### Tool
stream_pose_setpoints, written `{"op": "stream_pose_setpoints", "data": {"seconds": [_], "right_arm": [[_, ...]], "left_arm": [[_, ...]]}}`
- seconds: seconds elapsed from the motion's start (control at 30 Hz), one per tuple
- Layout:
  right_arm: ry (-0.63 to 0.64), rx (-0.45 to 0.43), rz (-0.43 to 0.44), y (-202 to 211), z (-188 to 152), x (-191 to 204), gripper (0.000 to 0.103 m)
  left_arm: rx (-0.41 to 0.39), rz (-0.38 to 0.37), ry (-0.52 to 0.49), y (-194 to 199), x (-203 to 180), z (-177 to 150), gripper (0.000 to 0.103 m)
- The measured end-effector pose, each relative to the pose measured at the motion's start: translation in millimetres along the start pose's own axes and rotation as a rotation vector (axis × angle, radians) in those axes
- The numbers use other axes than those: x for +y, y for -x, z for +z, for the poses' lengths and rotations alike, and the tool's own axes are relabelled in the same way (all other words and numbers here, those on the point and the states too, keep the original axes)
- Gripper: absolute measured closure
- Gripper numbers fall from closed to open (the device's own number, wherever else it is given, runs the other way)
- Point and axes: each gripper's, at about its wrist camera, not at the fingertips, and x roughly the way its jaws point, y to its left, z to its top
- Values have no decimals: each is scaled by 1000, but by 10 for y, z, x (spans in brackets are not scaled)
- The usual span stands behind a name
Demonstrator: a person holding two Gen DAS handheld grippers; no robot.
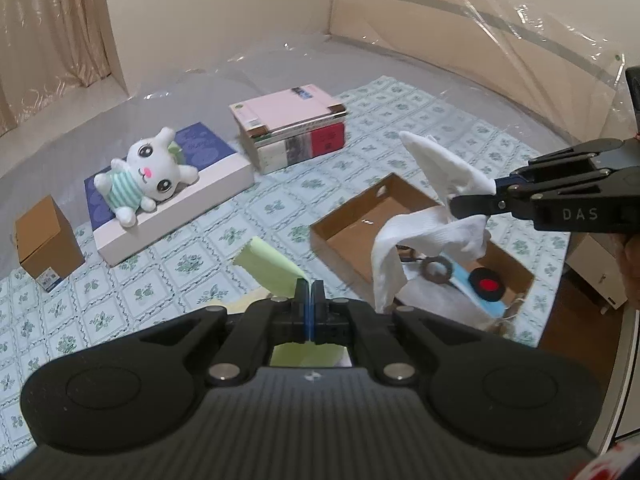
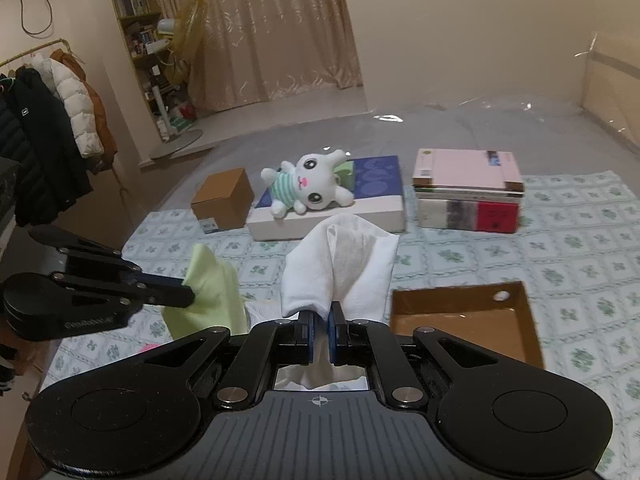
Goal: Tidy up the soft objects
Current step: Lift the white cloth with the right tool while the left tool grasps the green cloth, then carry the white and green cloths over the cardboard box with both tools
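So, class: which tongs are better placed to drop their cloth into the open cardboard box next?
Probably the right tongs: their white cloth hangs over the open brown cardboard box, while the left tongs' light green cloth is beside it.

White cloth [image 1: 432, 220] is showing a ribbed knit, matt. Green cloth [image 1: 272, 262] is looking smooth, thin, matt. Plush toy [image 1: 146, 176] is presenting short fuzzy pile. Open box [image 1: 348, 216] is reading as plain brown cardboard. Left gripper [image 1: 309, 286] is appearing as matt black plastic with bright metal rivets. Clear film [image 1: 500, 32] is glinting glossy.
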Motion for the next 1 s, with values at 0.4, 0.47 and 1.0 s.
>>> {"op": "stream_pose_setpoints", "data": {"seconds": [0.4, 0.47, 1.0], "right_arm": [[-19, -21, -81, 632, -281, -338, 96], [-30, -25, -99, 721, -327, -434, 96], [-82, 9, -219, 863, -529, -1179, 96]], "left_arm": [[-36, -39, -43, 170, -658, 104, 103], [-35, -47, -53, 134, -761, 134, 103], [-24, -120, -98, -551, -1384, 482, 103]]}}
